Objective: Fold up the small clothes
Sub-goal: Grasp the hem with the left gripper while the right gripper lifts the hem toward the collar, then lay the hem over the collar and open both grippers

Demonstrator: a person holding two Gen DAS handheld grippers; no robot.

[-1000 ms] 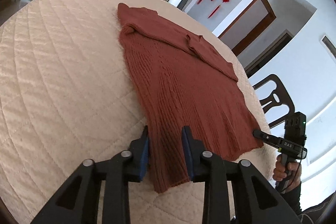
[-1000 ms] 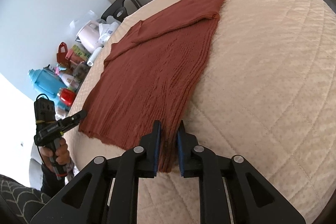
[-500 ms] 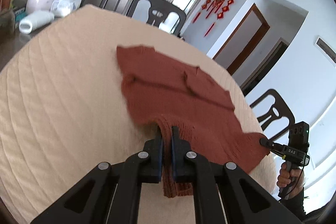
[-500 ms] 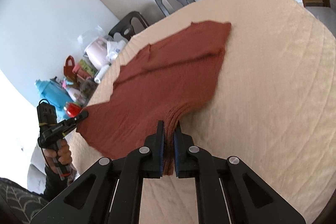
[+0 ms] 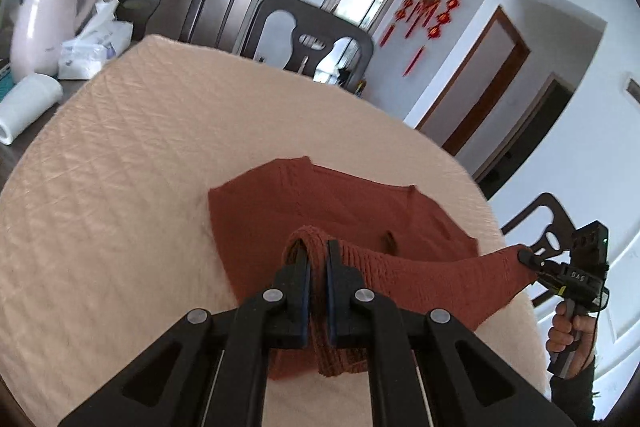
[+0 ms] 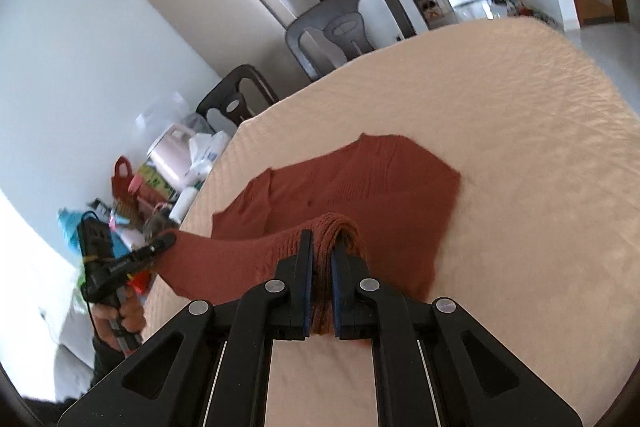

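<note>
The rust-red knitted top (image 5: 352,203) lies on the quilted cream cover (image 5: 120,167) of the desk, its far half flat and its near hem lifted off the cover. The left gripper (image 5: 318,267) has its fingers pressed narrow on the left hem corner, knit bunched between them. The right gripper (image 6: 321,259) pinches the right hem corner the same way, and the hem hangs stretched in the air between the two.

The step in hand looks like carrying the hem over to the far edge, folding the top in half. To do it well, both hands should travel together at matching height, keeping the hem taut but not so tight that the loose knit distorts. Lay the corners square on the far corners before easing the fingers apart, or the fold will sit skewed. Lifting too high could drag the flat half along the cover
</note>
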